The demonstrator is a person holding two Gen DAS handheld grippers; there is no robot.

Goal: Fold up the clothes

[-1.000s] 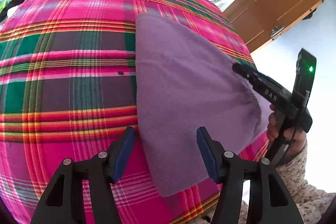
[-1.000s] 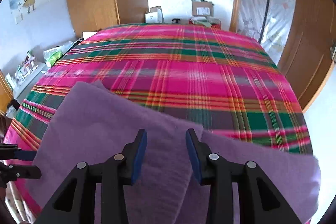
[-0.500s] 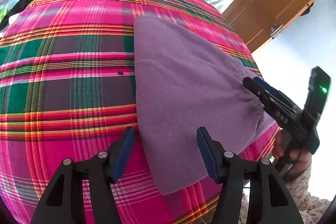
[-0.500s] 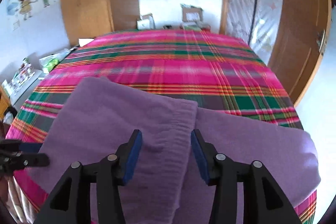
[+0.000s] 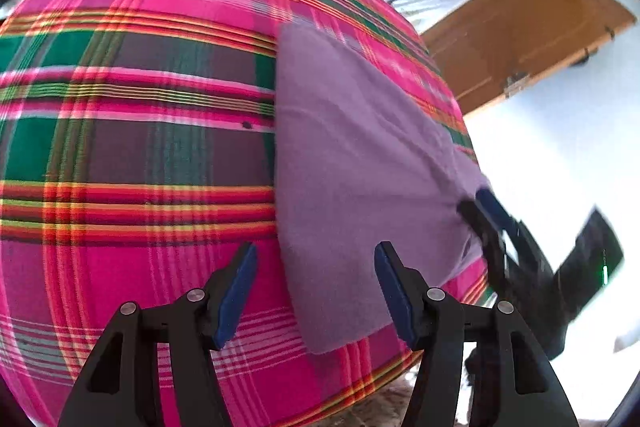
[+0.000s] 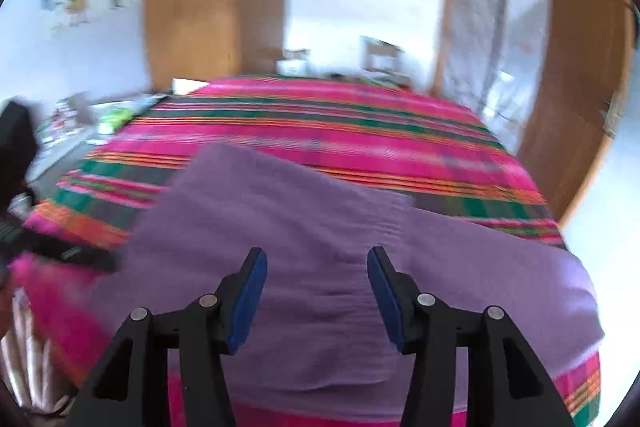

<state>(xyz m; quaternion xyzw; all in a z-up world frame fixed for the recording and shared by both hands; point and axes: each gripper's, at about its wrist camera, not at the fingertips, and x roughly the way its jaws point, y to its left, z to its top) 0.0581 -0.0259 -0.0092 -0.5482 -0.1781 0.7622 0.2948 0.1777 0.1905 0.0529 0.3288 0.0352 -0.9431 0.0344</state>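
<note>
Purple garment doubled over on the plaid bed, both my grippers spread

The bed lies ahead; the purple garment sits just ahead of my left gripper, one layer lapped over another. My right gripper hovers over it, gaping, holding nothing. I judge it partly folded; further folds may remain.

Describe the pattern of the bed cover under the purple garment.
Plaid bed cover: bright pink with green, dark and orange-yellow stripes. Sharpest in the left wrist view.

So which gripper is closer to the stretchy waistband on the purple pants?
The right gripper. Its open fingers sit directly over the gathered waistband of the purple pants. The left gripper is open over the pants' other end.
</note>
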